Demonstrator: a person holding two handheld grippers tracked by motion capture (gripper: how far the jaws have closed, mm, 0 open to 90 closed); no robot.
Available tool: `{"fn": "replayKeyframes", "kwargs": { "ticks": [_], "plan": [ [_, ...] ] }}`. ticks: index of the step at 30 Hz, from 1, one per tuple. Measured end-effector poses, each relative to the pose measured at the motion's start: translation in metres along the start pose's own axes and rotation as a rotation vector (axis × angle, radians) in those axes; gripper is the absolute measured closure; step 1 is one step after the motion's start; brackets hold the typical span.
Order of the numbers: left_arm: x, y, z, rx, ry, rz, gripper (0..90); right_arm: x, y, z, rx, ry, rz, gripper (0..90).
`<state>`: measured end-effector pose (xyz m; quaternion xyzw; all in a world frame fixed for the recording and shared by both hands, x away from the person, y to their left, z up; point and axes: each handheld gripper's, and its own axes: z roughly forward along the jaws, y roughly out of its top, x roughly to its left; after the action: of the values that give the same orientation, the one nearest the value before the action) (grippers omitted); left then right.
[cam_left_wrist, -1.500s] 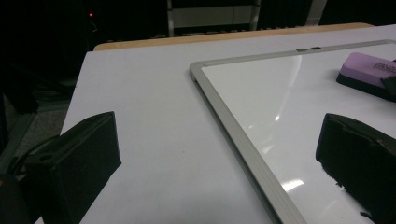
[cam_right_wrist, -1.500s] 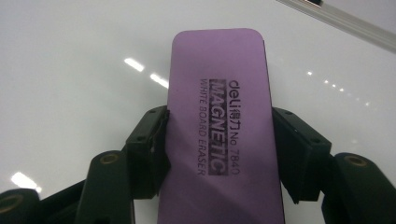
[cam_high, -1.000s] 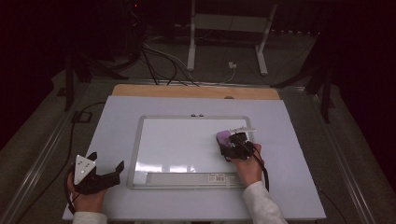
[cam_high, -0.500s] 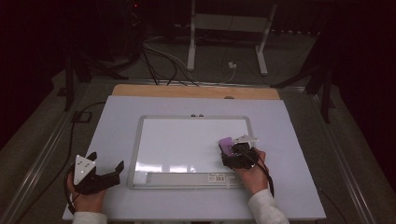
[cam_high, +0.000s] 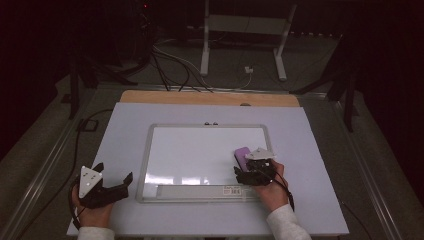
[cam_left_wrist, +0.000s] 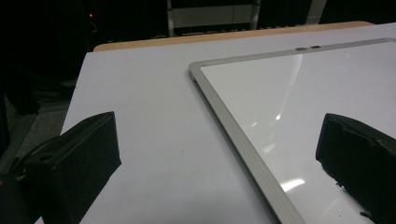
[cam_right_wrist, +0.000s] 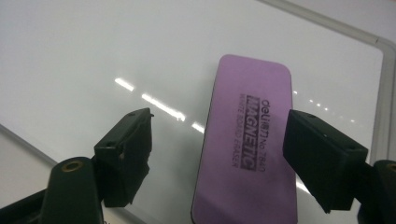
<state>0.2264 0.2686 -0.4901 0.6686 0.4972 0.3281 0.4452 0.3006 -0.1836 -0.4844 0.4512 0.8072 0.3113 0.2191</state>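
A purple magnetic eraser (cam_right_wrist: 252, 140) lies flat on the whiteboard (cam_right_wrist: 93, 56), near its right side. In the high view the eraser (cam_high: 242, 154) is just beyond my right gripper (cam_high: 246, 167). My right gripper (cam_right_wrist: 219, 135) is open, one black jaw on each side of the eraser's near half; I cannot tell whether the right jaw touches it. My left gripper (cam_high: 116, 174) rests at the table's near left corner, off the whiteboard (cam_high: 200, 150). That left gripper (cam_left_wrist: 219, 149) is wide open and holds nothing, above the whiteboard's metal frame (cam_left_wrist: 233, 126).
The white table top (cam_high: 125, 130) surrounds the board, with a wooden strip (cam_high: 210, 97) along its far edge. A pen tray with a barcode label (cam_high: 234, 190) runs along the board's near edge. A metal stand (cam_high: 240, 45) and cables (cam_high: 170, 60) sit on the dark floor beyond.
My right gripper has drawn back toward the board's near edge. The eraser slid a little nearer early on, then stayed put. The left gripper has not moved.
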Motion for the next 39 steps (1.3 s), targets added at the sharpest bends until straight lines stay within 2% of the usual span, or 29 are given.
{"fn": "replayKeyframes", "kwargs": {
  "ticks": [5, 11, 18, 27, 35, 39],
  "plan": [
    [0.0, 0.0, 0.0, 0.0, 0.0, 0.0, 0.6, -0.001, -0.002, 0.004, 0.022, -0.005, -0.003, 26.0],
    [0.0, 0.0, 0.0, -0.001, -0.001, 0.0, 0.6, -0.002, -0.002, 0.005, 0.022, -0.023, -0.004, 27.8],
    [0.0, 0.0, 0.0, 0.001, -0.002, 0.002, 0.6, -0.008, -0.002, 0.005, 0.028, -0.046, 0.015, 28.8],
    [-0.001, 0.0, 0.0, 0.001, -0.002, 0.001, 0.6, -0.017, -0.001, 0.004, 0.032, -0.066, 0.038, 39.6],
    [-0.001, 0.0, 0.0, 0.0, -0.002, 0.001, 0.7, -0.021, -0.001, 0.007, 0.052, -0.08, 0.041, 41.0],
    [0.0, 0.0, 0.0, 0.0, -0.002, 0.0, 0.6, -0.02, 0.0, 0.007, 0.05, -0.076, 0.043, 46.6]
  ]
}}
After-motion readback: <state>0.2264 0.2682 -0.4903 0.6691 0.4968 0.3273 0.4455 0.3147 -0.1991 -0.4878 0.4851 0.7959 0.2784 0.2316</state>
